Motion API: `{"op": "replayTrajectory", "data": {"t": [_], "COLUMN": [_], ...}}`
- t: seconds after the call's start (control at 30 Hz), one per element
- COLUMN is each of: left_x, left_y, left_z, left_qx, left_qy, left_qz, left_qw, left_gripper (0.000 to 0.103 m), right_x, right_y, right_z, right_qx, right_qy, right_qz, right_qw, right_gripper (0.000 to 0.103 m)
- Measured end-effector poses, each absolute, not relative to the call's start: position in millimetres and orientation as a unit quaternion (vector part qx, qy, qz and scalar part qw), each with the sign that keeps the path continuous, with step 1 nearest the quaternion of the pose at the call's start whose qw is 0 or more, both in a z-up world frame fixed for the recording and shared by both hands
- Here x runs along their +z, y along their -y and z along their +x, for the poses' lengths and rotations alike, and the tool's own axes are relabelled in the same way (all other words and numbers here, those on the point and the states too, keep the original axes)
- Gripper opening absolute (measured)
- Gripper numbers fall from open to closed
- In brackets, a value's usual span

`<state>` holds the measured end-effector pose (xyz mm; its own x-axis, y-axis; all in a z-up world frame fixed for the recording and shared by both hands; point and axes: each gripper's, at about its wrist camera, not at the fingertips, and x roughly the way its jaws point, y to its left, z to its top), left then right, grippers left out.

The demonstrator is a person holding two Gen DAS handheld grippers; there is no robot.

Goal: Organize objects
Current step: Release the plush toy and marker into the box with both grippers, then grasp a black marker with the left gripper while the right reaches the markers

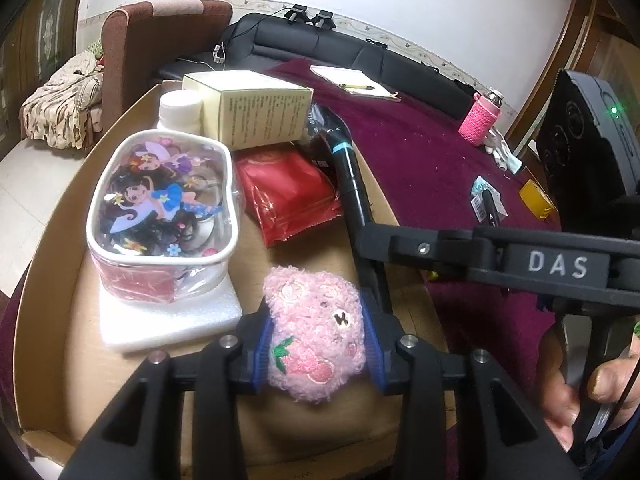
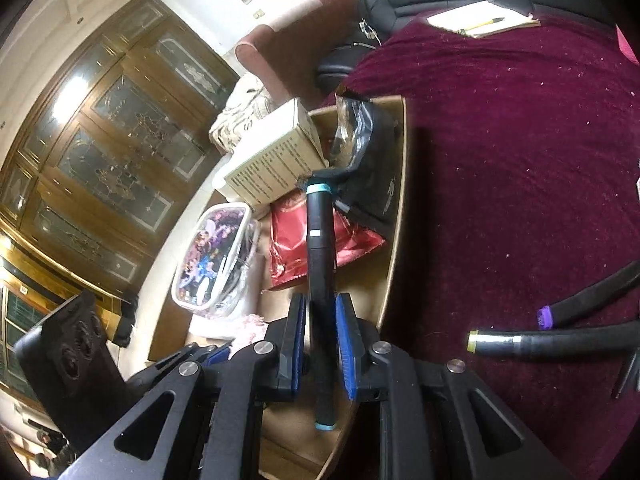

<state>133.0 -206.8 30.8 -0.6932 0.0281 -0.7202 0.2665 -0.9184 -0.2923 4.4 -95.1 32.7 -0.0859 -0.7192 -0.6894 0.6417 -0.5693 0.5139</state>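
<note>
Pinching a fluffy pink plush toy (image 1: 316, 344) between its blue pads, the left gripper (image 1: 316, 354) holds it low inside the shallow brown cardboard box (image 1: 56, 248), beside a clear cartoon-printed zip pouch (image 1: 160, 216). The right gripper (image 2: 320, 344) is clamped on a slim black pen with teal bands (image 2: 320, 248), which lies over a red foil packet (image 2: 288, 240) in the same box.

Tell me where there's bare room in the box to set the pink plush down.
Bare cardboard lies under the plush, between the foam pad and the box's right wall. The far end is crowded: pouch, red packet, carton, bottle.
</note>
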Motion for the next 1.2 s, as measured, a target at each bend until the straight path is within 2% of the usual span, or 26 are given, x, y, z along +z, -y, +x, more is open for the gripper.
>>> {"op": "replayTrajectory", "data": {"t": [0.17, 0.43, 0.73, 1.0, 1.2], "left_x": [32, 47, 73, 44, 29], "left_y": [205, 194, 153, 92, 69], "left_z": [135, 139, 114, 46, 19], "left_qx": [-0.898, -0.904, -0.914, -0.884, -0.874], "left_qy": [-0.199, -0.184, -0.125, -0.019, 0.043], "left_qz": [0.387, 0.382, 0.386, 0.464, 0.484], "left_qw": [0.061, 0.064, 0.023, -0.043, -0.024], "left_gripper": [0.058, 0.059, 0.059, 0.059, 0.061], "right_x": [47, 69, 78, 52, 51], "right_y": [76, 14, -113, -160, -163], "right_z": [7, -9, -61, -84, -87], "right_qx": [-0.745, -0.772, -0.829, -0.819, -0.814], "right_qy": [0.057, 0.115, 0.197, 0.252, 0.261], "right_qz": [0.471, 0.441, 0.4, 0.414, 0.414], "right_qw": [0.469, 0.444, 0.338, 0.308, 0.313], "right_gripper": [0.02, 0.02, 0.019, 0.021, 0.022]}}
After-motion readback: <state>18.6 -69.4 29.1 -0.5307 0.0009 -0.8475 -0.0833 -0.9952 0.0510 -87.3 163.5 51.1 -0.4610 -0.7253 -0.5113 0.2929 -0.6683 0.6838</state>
